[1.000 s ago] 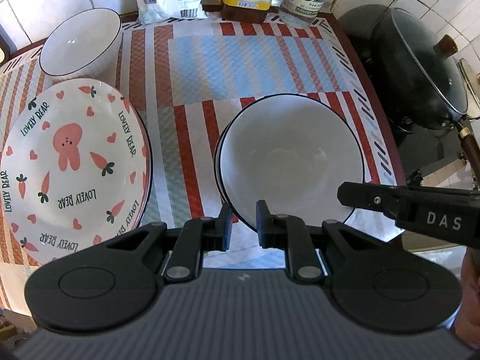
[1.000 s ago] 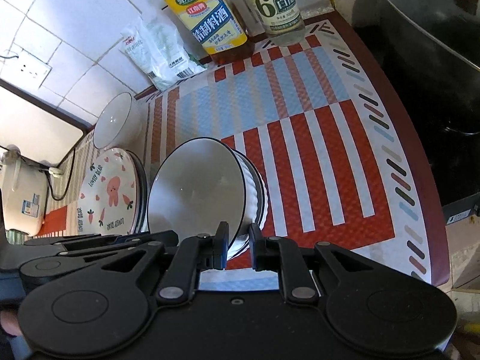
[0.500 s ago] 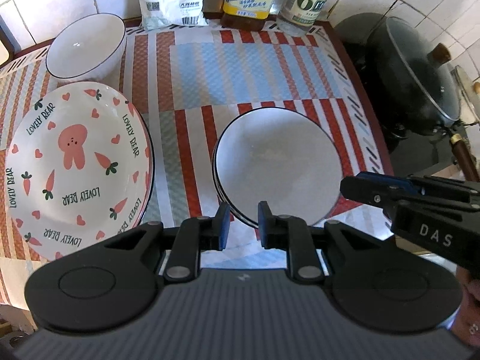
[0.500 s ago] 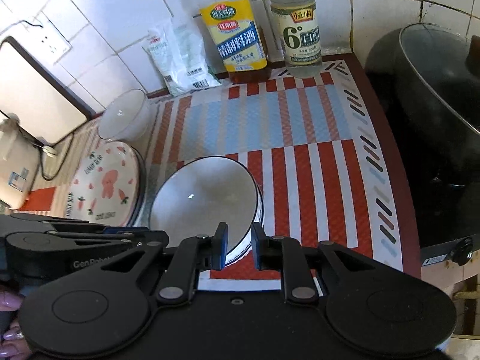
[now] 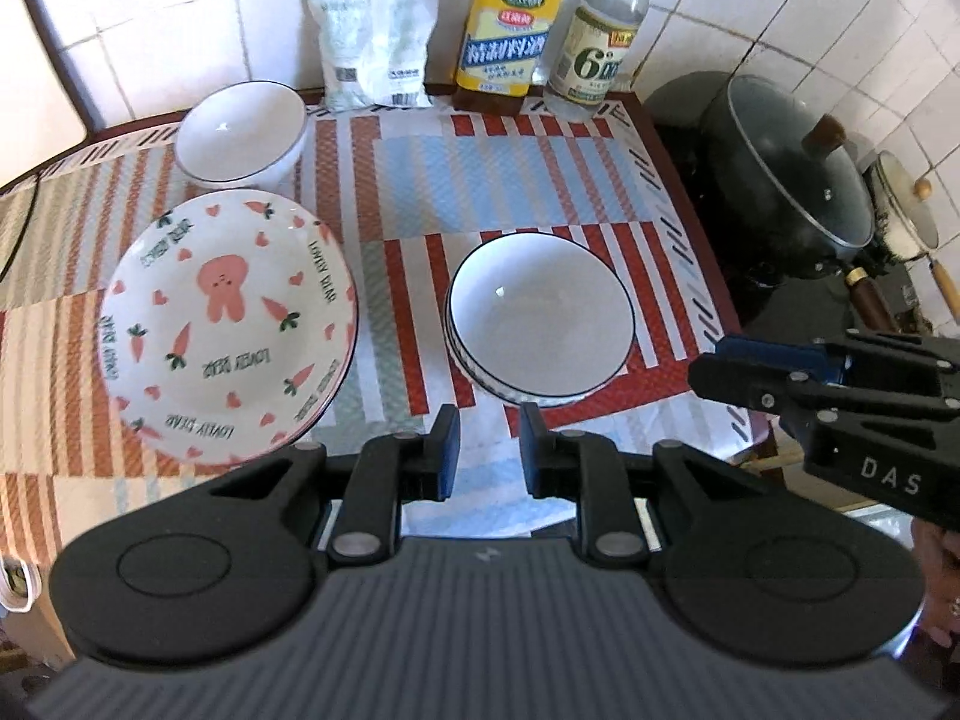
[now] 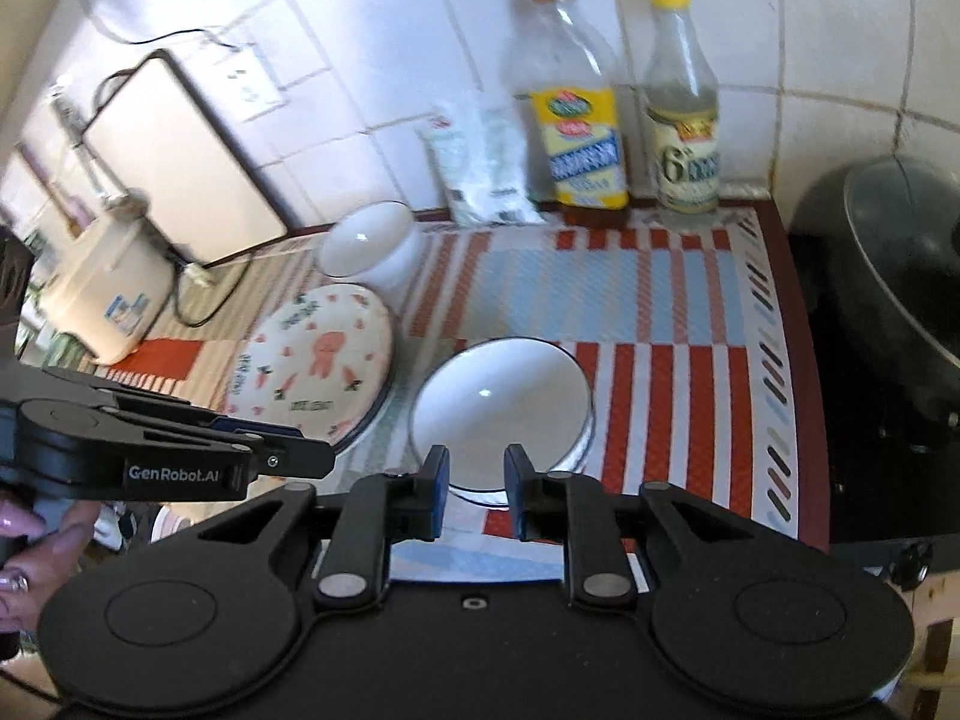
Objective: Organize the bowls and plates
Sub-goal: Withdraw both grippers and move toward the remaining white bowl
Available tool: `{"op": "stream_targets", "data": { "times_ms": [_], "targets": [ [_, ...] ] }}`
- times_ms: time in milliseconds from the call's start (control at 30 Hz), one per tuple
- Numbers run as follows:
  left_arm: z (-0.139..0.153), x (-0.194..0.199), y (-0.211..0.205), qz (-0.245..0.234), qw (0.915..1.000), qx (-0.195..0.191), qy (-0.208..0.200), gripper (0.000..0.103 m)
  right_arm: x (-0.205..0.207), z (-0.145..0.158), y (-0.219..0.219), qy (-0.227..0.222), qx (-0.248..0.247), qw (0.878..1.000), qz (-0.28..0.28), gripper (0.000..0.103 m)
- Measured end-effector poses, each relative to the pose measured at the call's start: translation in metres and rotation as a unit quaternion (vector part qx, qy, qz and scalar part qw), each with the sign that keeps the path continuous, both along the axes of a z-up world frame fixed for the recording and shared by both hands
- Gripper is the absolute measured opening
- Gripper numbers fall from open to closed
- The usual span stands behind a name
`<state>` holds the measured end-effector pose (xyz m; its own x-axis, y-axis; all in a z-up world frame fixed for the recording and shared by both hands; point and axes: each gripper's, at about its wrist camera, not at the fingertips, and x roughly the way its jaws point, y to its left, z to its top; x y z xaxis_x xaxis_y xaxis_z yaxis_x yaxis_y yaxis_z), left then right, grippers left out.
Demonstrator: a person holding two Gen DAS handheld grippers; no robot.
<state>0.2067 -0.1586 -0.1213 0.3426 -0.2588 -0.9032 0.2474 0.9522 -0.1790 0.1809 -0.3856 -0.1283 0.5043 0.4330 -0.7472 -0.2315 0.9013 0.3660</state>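
A stack of white bowls with dark rims point(image 5: 537, 315) stands on the striped mat; it also shows in the right wrist view point(image 6: 501, 411). A bunny-and-carrot plate stack point(image 5: 228, 324) lies to its left, also in the right wrist view point(image 6: 315, 363). A single white bowl point(image 5: 240, 132) stands behind the plates, seen too in the right wrist view point(image 6: 363, 240). My left gripper point(image 5: 489, 435) is open and empty, above the mat's near edge. My right gripper point(image 6: 474, 471) is open and empty, raised near the bowl stack's near rim.
A white bag point(image 5: 375, 48) and two bottles point(image 5: 507, 36) point(image 5: 600, 42) stand against the tiled wall. A lidded black wok point(image 5: 786, 174) sits on the stove at right. A white appliance point(image 6: 105, 291) and a cord are at far left.
Both grippers have pulled back and up from the bowl stack. The tilted top bowl now sits level in the stack, free of the right gripper.
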Motion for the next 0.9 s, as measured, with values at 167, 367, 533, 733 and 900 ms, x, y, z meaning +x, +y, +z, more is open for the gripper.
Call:
{"op": "stream_targets", "data": {
  "times_ms": [167,367,533,733,900],
  "targets": [
    [0.024,-0.016,0.018,0.017,0.9995,-0.007,-0.024,0.022,-0.006,0.019,0.006,-0.026,0.009,0.999,0.021,0.03],
    [0.047,-0.015,0.039,0.041,0.9977,-0.019,-0.05,0.022,0.004,0.044,0.022,-0.066,-0.025,0.997,0.028,0.03],
    [0.065,-0.007,0.063,0.053,0.9954,-0.018,-0.077,0.026,0.022,0.061,0.039,-0.081,-0.022,0.996,0.036,0.039],
    [0.077,0.02,0.103,0.06,0.9922,-0.025,-0.106,0.032,0.052,0.073,0.068,-0.088,-0.008,0.995,0.044,0.051],
    [0.073,0.053,0.138,0.066,0.9902,-0.026,-0.12,0.037,0.083,0.073,0.097,-0.089,-0.01,0.995,0.039,0.062]
  ]
}}
